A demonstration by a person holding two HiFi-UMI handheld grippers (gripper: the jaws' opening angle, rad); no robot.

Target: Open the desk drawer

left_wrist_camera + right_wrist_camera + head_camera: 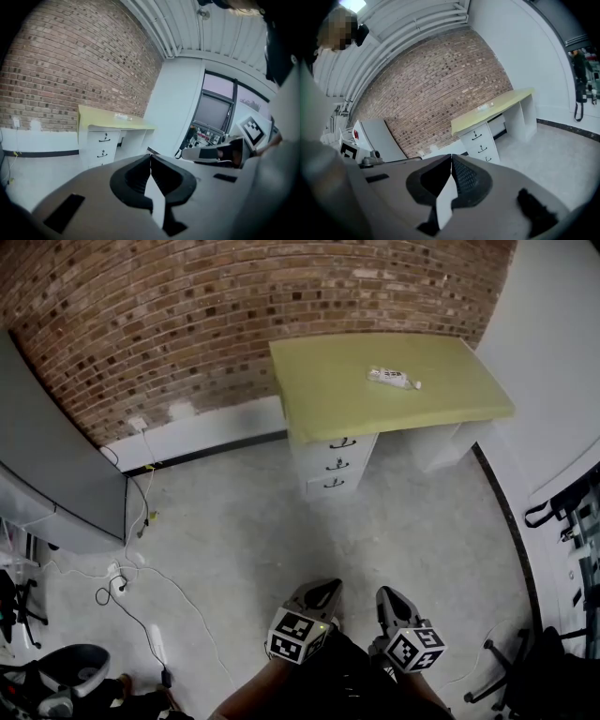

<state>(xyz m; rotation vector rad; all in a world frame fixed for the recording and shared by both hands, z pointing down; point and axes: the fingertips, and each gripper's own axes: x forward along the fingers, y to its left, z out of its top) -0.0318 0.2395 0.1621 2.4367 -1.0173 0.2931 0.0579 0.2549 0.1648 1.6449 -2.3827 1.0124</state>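
Fingers (133,178) together: left gripper (151,157), right gripper (451,157); three drawers (335,463) shut.

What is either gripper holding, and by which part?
Nothing: the left gripper and right gripper both have jaws shut together, empty; the desk with its closed drawers is far across the floor.

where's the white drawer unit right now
In the head view, the white three-drawer unit sits under the left end of the yellow-green desktop, by the red brick wall.
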